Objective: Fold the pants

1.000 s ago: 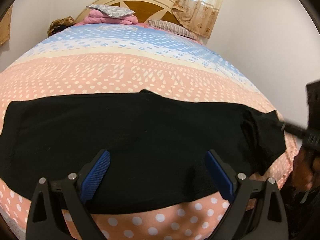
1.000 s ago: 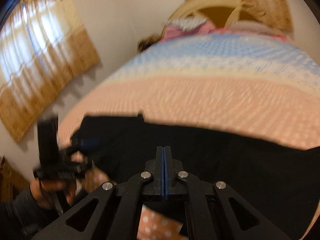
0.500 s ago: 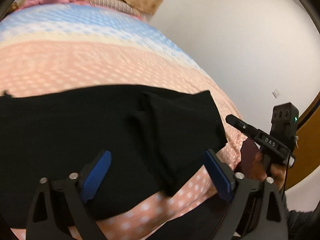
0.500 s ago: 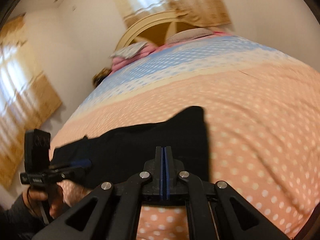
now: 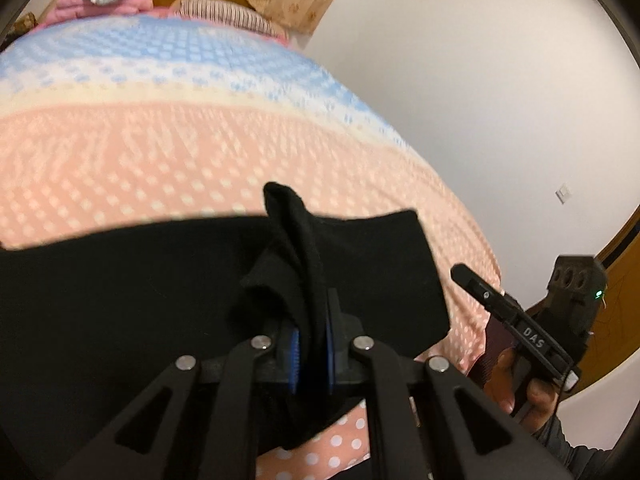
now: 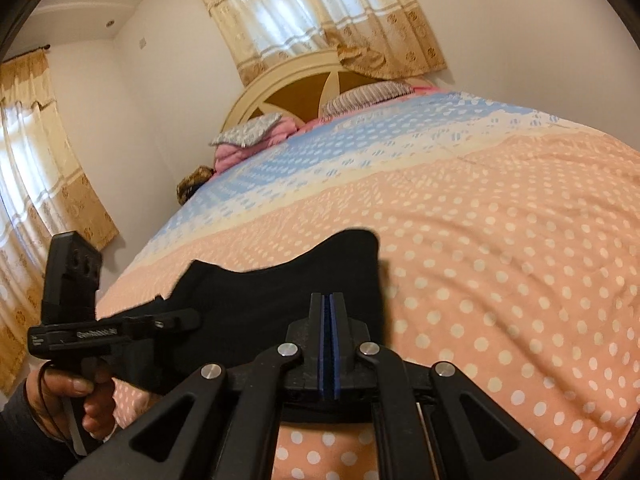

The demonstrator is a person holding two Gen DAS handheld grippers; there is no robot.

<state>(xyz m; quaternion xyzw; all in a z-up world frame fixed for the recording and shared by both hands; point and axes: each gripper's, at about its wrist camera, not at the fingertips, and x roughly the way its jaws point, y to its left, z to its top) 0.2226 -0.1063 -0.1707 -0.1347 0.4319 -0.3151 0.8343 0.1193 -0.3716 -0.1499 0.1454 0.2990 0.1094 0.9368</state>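
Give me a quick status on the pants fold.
Left gripper closing on black pants, fabric bunched between pads. Right gripper shut, empty. Nothing blocking.

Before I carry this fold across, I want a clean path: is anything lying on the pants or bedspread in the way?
Nothing visible does. The left gripper is closing on a bunched fold of the black pants; the bedspread beyond shows bare. The pillows sit far off by the headboard.
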